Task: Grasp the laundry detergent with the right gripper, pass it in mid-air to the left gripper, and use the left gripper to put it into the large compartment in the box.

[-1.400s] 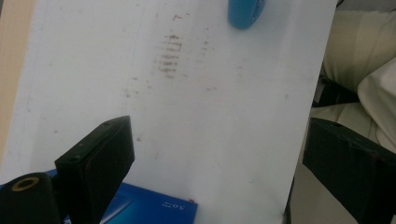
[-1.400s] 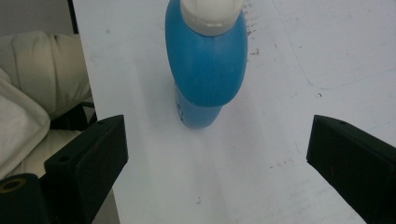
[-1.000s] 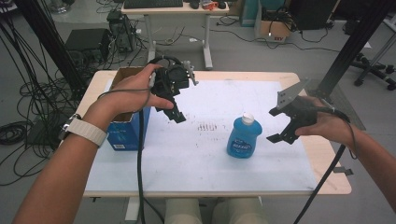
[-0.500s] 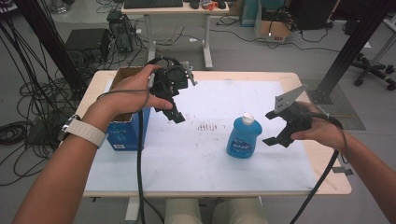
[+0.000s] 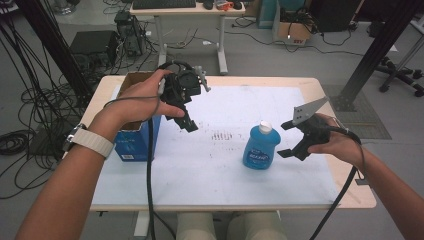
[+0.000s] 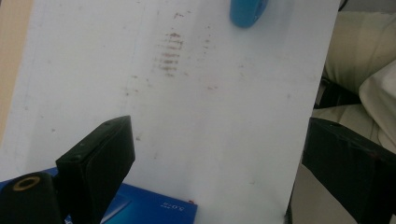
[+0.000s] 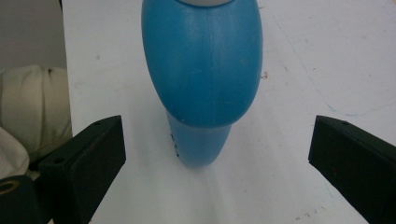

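Bottle: the blue plastic soap bottle with a white cap (image 5: 261, 146) stands upright at centre right of the white counter (image 5: 210, 170).
Right gripper (image 5: 292, 138): fingers (image 7: 84, 161) spread wide, bottle just ahead between them, untouched.
Left gripper (image 5: 187, 120): held aloft at upper left, fingers (image 6: 100, 161) wide and empty, beside the blue cardboard box (image 5: 135, 142).
Left gripper view: brown smudges (image 6: 169, 53) on the counter.

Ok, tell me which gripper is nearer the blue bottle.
The right gripper. It hovers open just beside the blue bottle, jaws spread wide toward it without touching. The left gripper is held up farther off, near the blue box.
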The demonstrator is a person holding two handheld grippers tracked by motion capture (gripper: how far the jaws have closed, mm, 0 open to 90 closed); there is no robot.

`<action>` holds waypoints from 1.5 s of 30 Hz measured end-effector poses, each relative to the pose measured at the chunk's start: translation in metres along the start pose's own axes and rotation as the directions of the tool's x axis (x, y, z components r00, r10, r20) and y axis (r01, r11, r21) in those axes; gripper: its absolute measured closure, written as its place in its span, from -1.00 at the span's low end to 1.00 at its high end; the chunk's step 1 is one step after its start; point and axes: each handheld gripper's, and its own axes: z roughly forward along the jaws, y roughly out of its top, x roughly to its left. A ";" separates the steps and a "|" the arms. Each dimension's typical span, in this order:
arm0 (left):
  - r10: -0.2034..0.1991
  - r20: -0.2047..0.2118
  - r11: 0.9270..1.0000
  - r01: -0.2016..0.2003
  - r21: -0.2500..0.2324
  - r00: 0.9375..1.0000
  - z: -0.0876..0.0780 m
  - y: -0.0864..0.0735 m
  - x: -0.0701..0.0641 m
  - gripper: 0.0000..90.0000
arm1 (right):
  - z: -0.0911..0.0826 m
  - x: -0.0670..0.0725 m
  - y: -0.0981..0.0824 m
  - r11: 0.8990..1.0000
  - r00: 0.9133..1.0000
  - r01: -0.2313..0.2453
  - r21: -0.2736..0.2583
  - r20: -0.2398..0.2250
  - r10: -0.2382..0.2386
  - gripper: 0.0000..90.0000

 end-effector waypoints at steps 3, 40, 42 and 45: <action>0.001 -0.002 1.000 -0.001 -0.004 1.000 0.000 0.000 0.000 -0.78 | 0.003 0.000 -0.002 1.000 1.000 -0.006 -0.010 -0.002 0.006 -0.92; -0.005 0.004 1.000 0.005 0.003 1.000 0.004 0.000 0.001 -0.78 | 0.025 0.003 -0.020 0.997 0.999 -0.033 -0.073 -0.033 0.031 -0.89; -0.006 0.003 1.000 0.006 0.003 1.000 0.004 0.000 0.001 -0.78 | 0.025 0.003 -0.021 0.996 0.999 -0.034 -0.080 -0.032 0.032 -0.88; -0.006 0.003 1.000 0.006 0.001 1.000 0.004 0.000 0.001 -0.78 | 0.024 0.004 -0.022 0.994 0.999 -0.048 -0.101 -0.030 0.045 -0.87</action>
